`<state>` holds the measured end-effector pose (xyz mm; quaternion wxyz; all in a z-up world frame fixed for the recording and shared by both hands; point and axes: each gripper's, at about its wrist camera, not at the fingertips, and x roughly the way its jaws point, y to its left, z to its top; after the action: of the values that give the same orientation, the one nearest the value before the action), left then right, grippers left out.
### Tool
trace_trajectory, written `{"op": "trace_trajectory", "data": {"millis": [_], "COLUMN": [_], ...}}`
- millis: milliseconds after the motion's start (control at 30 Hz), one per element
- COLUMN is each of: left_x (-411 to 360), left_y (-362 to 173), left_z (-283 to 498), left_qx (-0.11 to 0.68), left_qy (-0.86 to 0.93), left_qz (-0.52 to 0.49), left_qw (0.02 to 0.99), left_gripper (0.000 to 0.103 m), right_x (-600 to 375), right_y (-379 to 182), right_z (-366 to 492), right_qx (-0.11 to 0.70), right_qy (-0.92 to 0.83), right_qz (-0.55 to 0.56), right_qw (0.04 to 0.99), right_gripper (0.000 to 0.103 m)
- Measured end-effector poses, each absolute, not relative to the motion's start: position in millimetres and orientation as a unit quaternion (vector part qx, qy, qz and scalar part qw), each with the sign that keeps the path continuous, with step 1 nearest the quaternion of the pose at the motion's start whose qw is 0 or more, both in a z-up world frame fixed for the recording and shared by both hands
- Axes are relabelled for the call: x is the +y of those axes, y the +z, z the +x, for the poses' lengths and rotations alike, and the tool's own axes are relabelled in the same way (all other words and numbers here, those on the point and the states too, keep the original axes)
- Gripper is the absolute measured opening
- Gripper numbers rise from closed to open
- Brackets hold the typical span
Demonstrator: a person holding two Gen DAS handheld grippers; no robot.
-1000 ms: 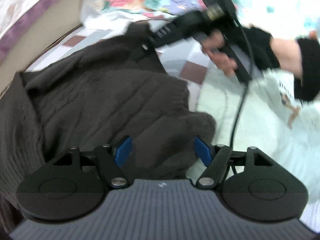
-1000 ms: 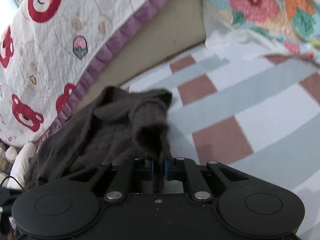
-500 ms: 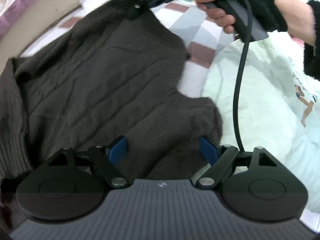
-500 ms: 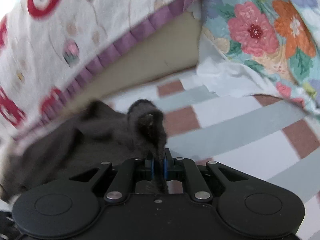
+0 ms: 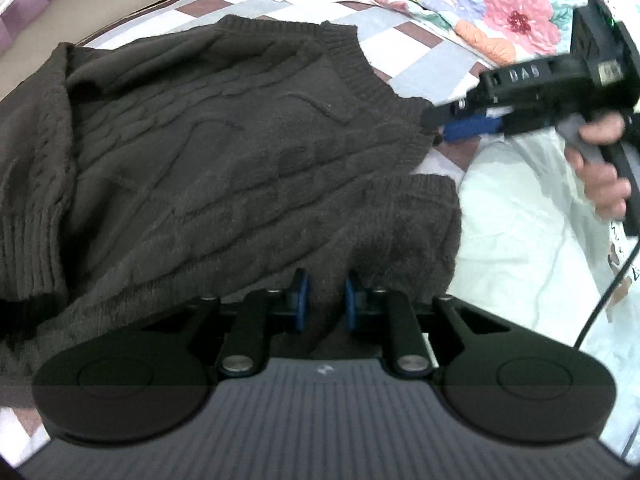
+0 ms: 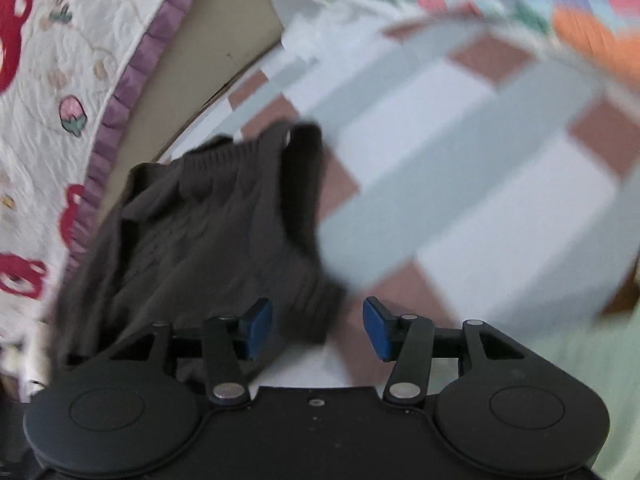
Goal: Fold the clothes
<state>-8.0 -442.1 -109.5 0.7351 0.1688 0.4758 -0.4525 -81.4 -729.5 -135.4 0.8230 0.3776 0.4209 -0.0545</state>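
Nearest in the left wrist view, the left gripper [image 5: 323, 300] is closing its jaws, and a fold of the dark brown sweater [image 5: 224, 152] stands between the blue pads [image 5: 301, 300], which press into the knit from both sides. The sweater lies spread on the checked bedsheet [image 5: 404, 52]. Its long axis runs from the near edge at the left gripper up and away to the ribbed neckline [image 5: 352, 60]. A ribbed cuff [image 5: 28, 252] sags at the left, and a ribbed hem edge [image 5: 436, 184] lies on the right.

Farther right, the right gripper [image 5: 444, 124] sits just at the sweater's right edge, held by a hand [image 5: 600, 160] over a pale green cloth [image 5: 512, 216]. In the right wrist view, which is blurred, the right gripper [image 6: 318, 326] has its jaws spread and opening; the sweater [image 6: 208, 232] edge lies between them, nearer the left pad, and they do not pinch it.

At the far side, a floral quilt [image 5: 500, 4] lies beyond the sheet, and a bear-print quilt with a purple frill [image 6: 72, 80] lies at the left.
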Motion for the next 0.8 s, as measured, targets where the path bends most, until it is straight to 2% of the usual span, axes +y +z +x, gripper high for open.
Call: {"op": "trace_trajectory", "data": {"millis": [67,100,133,267,300,333,367,533,567,600,633,800], "left_x": [-439,-436,-434,-424,-426,-427,-429,-441,-442,-442,-442,-438], "left_y": [-105,-102,-99,-91,-94,-97,-100,-118,-119,-118,-114,-109], "left_z": [-12,-14,-16,-28,-31,-34,-37,-43,-40,-37,-34,-25], "left_qx": [0.471,0.471,0.471,0.453,0.449,0.446,0.442,0.418,0.415,0.415,0.419,0.437], "left_qy": [-0.457,-0.459,-0.461,-0.479,-0.476,-0.473,-0.469,-0.444,-0.443,-0.45,-0.458,-0.441], "left_qz": [0.168,0.168,0.169,0.191,0.209,0.227,0.245,0.305,0.303,0.293,0.277,0.242], "left_qw": [0.735,0.734,0.733,0.727,0.727,0.725,0.724,0.732,0.734,0.734,0.733,0.746], "left_gripper": [0.021,0.029,0.047,0.066,0.077,0.081,0.081,0.078,0.072,0.045,0.025,0.023], "right_x": [-722,-719,-716,-696,-686,-676,-670,-664,-667,-670,-673,-682], "right_y": [-140,-138,-137,-129,-128,-127,-127,-103,-95,-88,-83,-93], "right_z": [-89,-86,-83,-55,-47,-40,-37,-38,-42,-46,-49,-47], "right_qx": [0.405,0.402,0.398,0.395,0.398,0.401,0.402,0.342,0.326,0.31,0.303,0.336], "right_qy": [-0.053,-0.052,-0.051,-0.043,-0.037,-0.029,-0.019,-0.002,-0.009,-0.015,-0.02,-0.025], "right_qz": [0.394,0.387,0.379,0.295,0.253,0.211,0.184,0.155,0.162,0.167,0.165,0.173], "right_qw": [0.823,0.829,0.834,0.869,0.881,0.891,0.897,0.927,0.932,0.936,0.938,0.926], "right_gripper": [0.063,0.065,0.065,0.069,0.063,0.051,0.023,0.021,0.021,0.02,0.02,0.023]}}
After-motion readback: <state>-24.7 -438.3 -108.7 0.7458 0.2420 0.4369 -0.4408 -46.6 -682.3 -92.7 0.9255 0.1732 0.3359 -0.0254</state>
